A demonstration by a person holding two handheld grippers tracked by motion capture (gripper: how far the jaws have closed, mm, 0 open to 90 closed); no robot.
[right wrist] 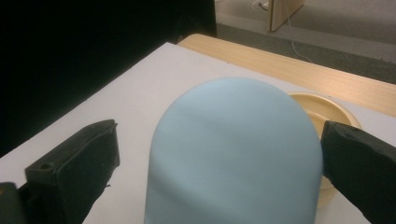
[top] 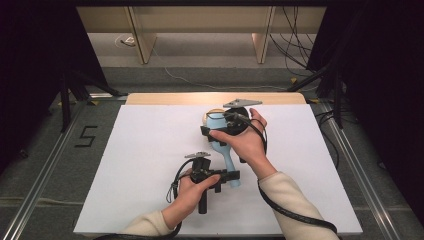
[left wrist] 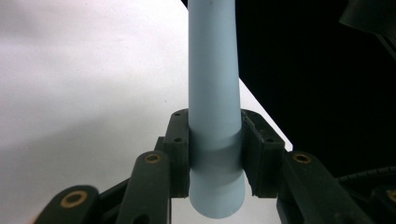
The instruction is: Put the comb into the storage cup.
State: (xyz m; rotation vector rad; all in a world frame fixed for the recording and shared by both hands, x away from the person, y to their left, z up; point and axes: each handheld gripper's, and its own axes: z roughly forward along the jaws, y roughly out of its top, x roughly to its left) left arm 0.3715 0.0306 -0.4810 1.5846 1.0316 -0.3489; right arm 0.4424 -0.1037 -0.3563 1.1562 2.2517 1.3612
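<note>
Lying above the middle of the white sheet, a pale blue, smooth plastic paddle-shaped tool (top: 226,154) with a long tapering handle and a broad rounded head stretches from the person's near side toward the far edge. Its narrow handle end sits clamped between the black jaws of the left gripper (left wrist: 215,161), the pads pressing on both sides of the blue shaft, as the left gripper view shows; in the high view that left gripper (top: 235,176) points sideways across the handle's near tip. The rounded blue head (right wrist: 233,154) fills the space between the jaws of the right gripper (right wrist: 219,154), which stand wide apart, a gap showing at the left pad while the right pad sits close beside the dome without plainly pressing on it. In the high view the right gripper (top: 212,136) hovers over the head end, the right hand (top: 247,142) wrapped round its body and a grey three-cornered plate on top. Just behind the blue head lies a shallow round yellowish dish (right wrist: 327,109), partly hidden by it. Under everything lies the white sheet (top: 150,150), covering a light wooden table (top: 165,98) whose far strip stays bare. Black cables trail from both grippers toward the person's cream sleeves (top: 290,192).
</note>
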